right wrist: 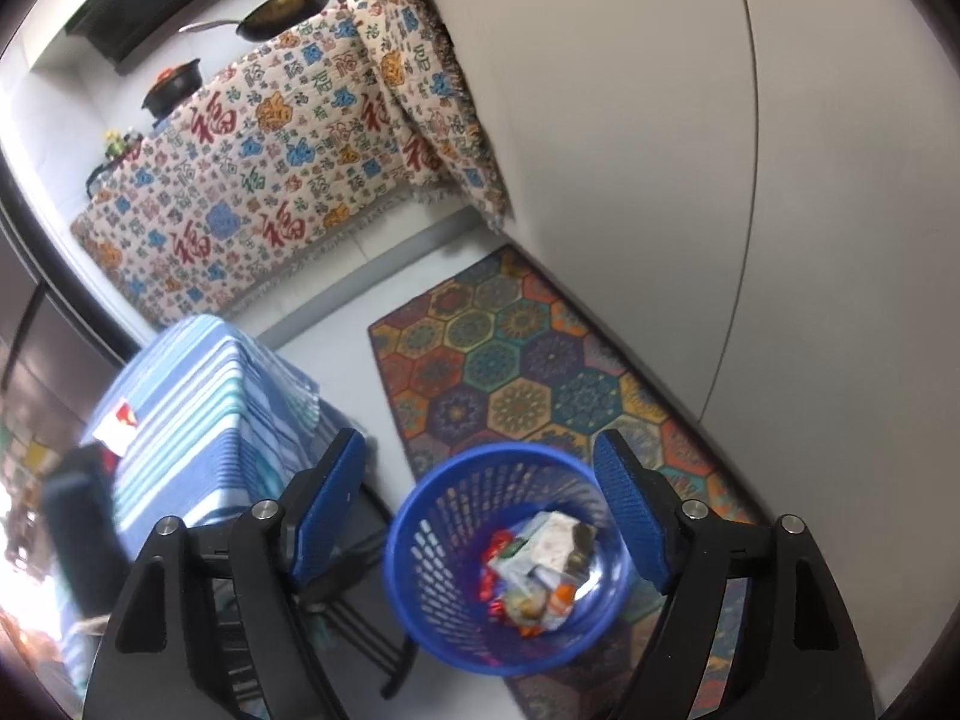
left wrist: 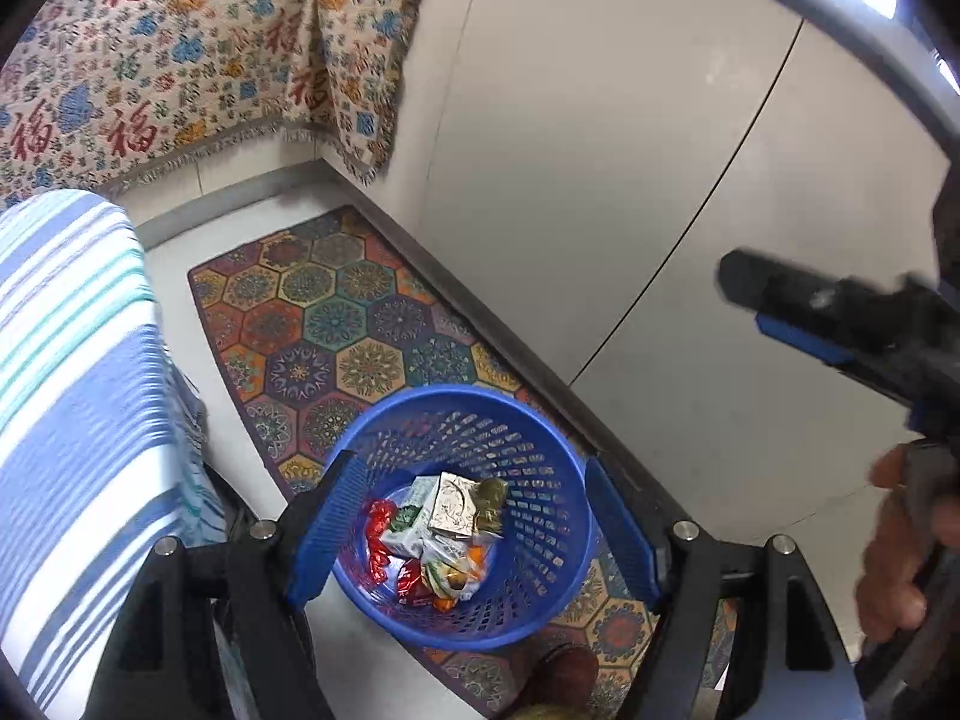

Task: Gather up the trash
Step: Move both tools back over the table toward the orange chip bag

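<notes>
The left gripper (left wrist: 474, 531) hangs over the blue basket (left wrist: 540, 600) with its jaws spread wide and nothing between the blue pads. The right gripper (right wrist: 480, 516) is likewise released and empty above the same basket (right wrist: 420, 570); in the left wrist view it shows at the right edge, held by a hand (left wrist: 900, 552).

The trash (left wrist: 444, 540) lies at the bottom of the basket: red foil wrappers, a white and green carton, a pale patterned box, crumpled packets (no print on any of them can be read). The basket stands on the near end of a hexagon-patterned rug (left wrist: 336, 324) on the floor, beside a grey wall.

At the rug's left side is a desk (right wrist: 198, 396) under a blue striped cloth, with a red and white wrapper (right wrist: 117, 423) near its far-left edge. Behind, a cream throw (right wrist: 270, 180) bears the red character 福 repeated.
</notes>
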Demonstrator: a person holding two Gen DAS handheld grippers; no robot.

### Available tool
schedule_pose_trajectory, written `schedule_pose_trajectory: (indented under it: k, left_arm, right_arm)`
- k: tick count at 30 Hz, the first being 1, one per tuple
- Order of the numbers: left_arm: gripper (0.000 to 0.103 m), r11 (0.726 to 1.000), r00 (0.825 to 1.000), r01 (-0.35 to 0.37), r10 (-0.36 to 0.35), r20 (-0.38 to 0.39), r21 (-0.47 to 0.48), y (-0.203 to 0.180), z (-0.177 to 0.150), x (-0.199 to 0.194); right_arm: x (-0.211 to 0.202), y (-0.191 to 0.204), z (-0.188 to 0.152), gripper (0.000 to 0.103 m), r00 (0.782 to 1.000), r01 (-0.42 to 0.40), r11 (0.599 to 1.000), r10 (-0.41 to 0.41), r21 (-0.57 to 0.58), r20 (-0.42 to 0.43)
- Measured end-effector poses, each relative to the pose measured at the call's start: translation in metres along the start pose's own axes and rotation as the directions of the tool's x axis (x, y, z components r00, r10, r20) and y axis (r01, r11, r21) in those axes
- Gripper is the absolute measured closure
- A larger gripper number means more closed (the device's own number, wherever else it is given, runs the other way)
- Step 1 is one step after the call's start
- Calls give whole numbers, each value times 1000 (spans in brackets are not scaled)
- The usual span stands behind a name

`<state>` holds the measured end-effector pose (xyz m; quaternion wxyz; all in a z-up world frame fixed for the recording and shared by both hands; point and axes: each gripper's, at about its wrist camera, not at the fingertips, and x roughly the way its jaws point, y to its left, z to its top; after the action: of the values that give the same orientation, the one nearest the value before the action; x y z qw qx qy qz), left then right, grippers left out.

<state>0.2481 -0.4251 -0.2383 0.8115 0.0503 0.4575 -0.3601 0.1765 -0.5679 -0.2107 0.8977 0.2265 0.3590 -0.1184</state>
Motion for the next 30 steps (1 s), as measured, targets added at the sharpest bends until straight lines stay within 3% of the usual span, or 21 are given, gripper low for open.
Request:
schedule_pose_trajectory:
  k: [8, 15, 20, 25, 28, 30]
  left_arm:
    - [26, 999, 996, -34, 34, 84, 3, 17, -26, -95]
    - [25, 979, 978, -195, 199, 63, -61, 81, -83, -161]
    - [25, 918, 928, -361, 371, 30, -166, 149, -121, -197]
    - [25, 846, 883, -443, 469, 17, -297, 211, -143, -230]
    - [25, 817, 867, -465, 499, 12, -341, 235, -149, -239]
    - [25, 811, 865, -468, 502, 6, -352, 243, -151, -238]
  right_arm:
    - [-11, 46, -2, 9, 998, 49, 987, -41, -155, 54]
    - [-7, 148, -44, 6, 997, -75, 928, 77, -364, -10]
    - [8, 226, -89, 6, 979, -206, 854, 176, -477, -108]
    - [27, 285, -129, 6, 963, -265, 777, 186, -571, -193]
    - [38, 303, -139, 6, 959, -277, 754, 182, -596, -216]
    - [48, 314, -143, 6, 959, -275, 744, 170, -609, -225]
